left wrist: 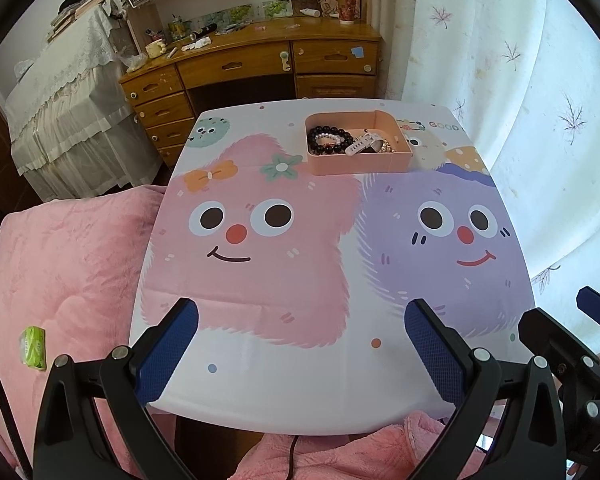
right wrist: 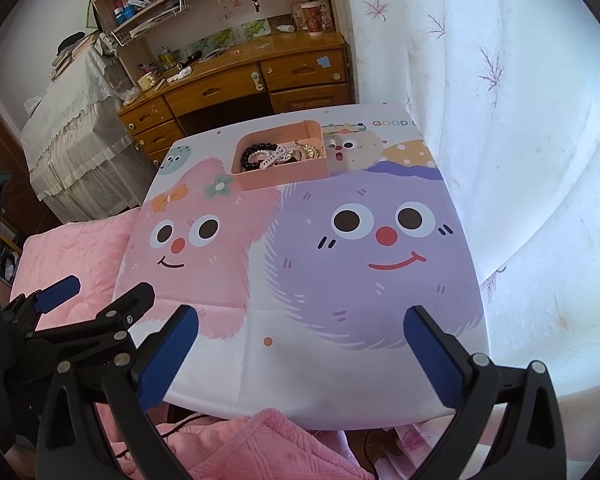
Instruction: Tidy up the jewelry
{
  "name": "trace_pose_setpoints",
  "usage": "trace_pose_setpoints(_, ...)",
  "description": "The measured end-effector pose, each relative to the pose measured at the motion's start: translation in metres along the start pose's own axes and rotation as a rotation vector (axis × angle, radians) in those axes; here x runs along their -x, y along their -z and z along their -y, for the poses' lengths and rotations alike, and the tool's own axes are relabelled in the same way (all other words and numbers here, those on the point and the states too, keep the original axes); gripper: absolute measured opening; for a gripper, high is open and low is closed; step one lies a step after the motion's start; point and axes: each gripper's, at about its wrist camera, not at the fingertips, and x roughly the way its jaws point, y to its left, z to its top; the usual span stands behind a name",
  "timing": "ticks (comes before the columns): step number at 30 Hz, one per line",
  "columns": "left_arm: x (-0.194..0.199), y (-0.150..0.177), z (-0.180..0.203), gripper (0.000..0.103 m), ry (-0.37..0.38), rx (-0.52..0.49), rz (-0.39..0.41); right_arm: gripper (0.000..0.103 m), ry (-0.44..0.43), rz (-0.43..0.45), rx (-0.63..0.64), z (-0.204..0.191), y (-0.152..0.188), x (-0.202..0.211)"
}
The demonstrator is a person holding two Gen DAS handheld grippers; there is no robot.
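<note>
A pink box (left wrist: 360, 164) stands at the far middle of the table (left wrist: 260, 380). It holds a black bead bracelet (left wrist: 326, 148), a pearl bracelet (left wrist: 330, 135), a white watch (left wrist: 362, 143) and a gold piece (left wrist: 386, 145). The box also shows in the right wrist view (right wrist: 284, 176) with the same jewelry inside. My left gripper (left wrist: 300, 320) is open and empty over the table's near edge. My right gripper (right wrist: 300, 326) is open and empty over the near edge, to the right of the left one.
The table has a cartoon cloth with a pink and a purple face. A pink quilt (left wrist: 60, 260) lies to the left with a green packet (left wrist: 33, 347) on it. A wooden desk (left wrist: 252, 64) stands behind. A white curtain (left wrist: 520, 120) hangs on the right.
</note>
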Motion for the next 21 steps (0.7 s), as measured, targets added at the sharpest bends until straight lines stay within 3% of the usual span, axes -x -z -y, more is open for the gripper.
trace_pose_setpoints(21,0.0011,-0.0019,0.0047,0.102,0.010,-0.029,0.015,0.103,0.006,-0.018,-0.015,0.0020,0.0019,-0.0007)
